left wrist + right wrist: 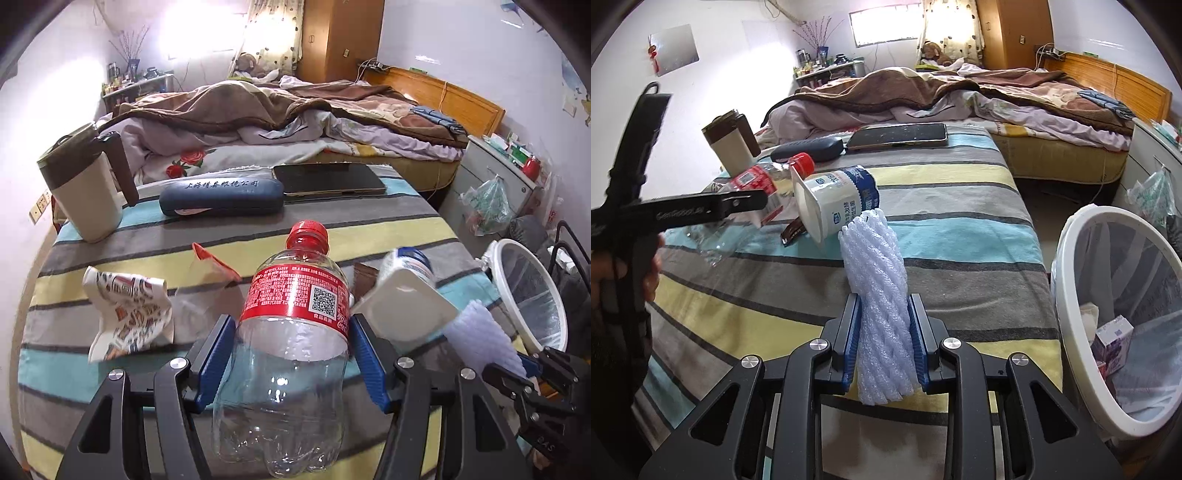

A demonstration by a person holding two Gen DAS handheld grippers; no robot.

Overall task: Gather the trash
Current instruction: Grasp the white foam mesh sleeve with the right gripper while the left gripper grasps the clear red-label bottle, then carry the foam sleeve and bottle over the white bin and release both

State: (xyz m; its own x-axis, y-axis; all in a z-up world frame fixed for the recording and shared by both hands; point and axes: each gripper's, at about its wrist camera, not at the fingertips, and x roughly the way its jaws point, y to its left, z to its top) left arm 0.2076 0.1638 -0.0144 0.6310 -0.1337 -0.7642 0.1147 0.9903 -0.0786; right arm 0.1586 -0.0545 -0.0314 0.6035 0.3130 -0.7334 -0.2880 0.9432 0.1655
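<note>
A low table covered by a striped blanket (pixel 960 229) in grey, teal and pale yellow bands stands at the foot of an unmade bed (pixel 295 110) with a brown cover and an orange wooden headboard; a wooden wardrobe (pixel 340 37) rises behind it beside a bright curtained window.

Along the blanket's far edge sit a cream lidded mug with a brown handle (pixel 88 184), a dark blue glasses case (pixel 221 197) and a black phone lying flat (pixel 328 179).

The left gripper (pixel 290 354) has its blue pads pressed on both sides of a clear plastic bottle with a red cap and red label (pixel 291 332), which it holds tilted above the blanket. The right gripper (pixel 884 332) is clamped on a white foam mesh sleeve (pixel 877 295), standing upright between its pads.

Loose on the blanket lie a crumpled printed paper cup (pixel 129 314), a clear wrapper with an orange edge (pixel 214 262), a white yoghurt tub with a blue label (pixel 834 199) tipped on its side, and a small brown wrapper (pixel 792 232) just beside it.

Off the table's right edge stands a white-rimmed bin with a clear liner (pixel 1067 280), already holding a small carton, close beside the right gripper. The middle and near right of the blanket lie bare.
</note>
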